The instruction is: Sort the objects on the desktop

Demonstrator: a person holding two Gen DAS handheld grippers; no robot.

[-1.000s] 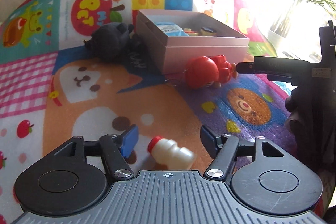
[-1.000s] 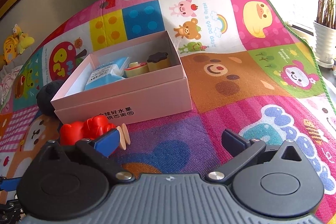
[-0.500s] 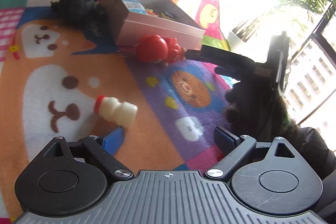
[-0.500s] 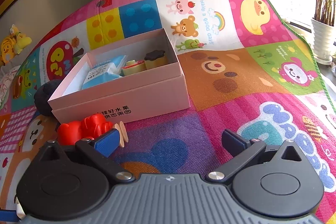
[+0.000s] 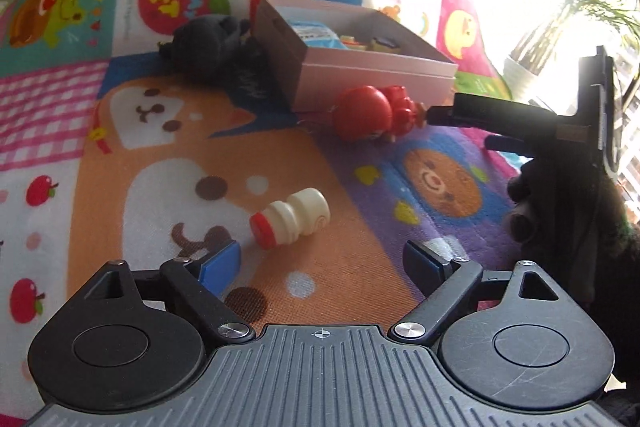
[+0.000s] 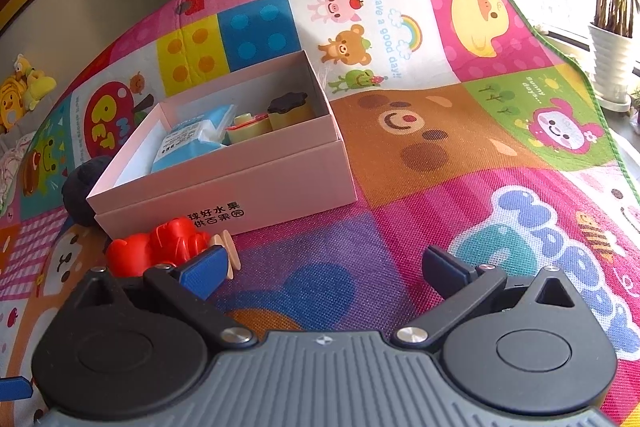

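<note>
A small white bottle with a red cap [image 5: 290, 223] lies on its side on the play mat, cap towards me. My left gripper [image 5: 322, 263] hovers just behind it; its jaws are closing, wide apart, and the pads touch nothing. A red toy figure [image 5: 368, 113] [image 6: 160, 253] lies in front of the open pink box [image 5: 360, 75] [image 6: 240, 187]. The box holds a blue packet [image 6: 188, 143] and small yellow toy pieces. My right gripper [image 6: 324, 265] is open with nothing in it, and its left finger [image 5: 480, 111] sits next to the red figure.
A dark plush toy [image 5: 208, 43] [image 6: 80, 187] rests against the box's far left side. A potted plant [image 6: 612, 59] stands past the mat's green edge at the right. Yellow soft toys [image 6: 24, 87] sit by the wall at the far left.
The bottle lay close in between the left jaws; they have spread wider and it now lies ahead of them, turned cap-first. The left view swung and returned. The right gripper kept still.
</note>
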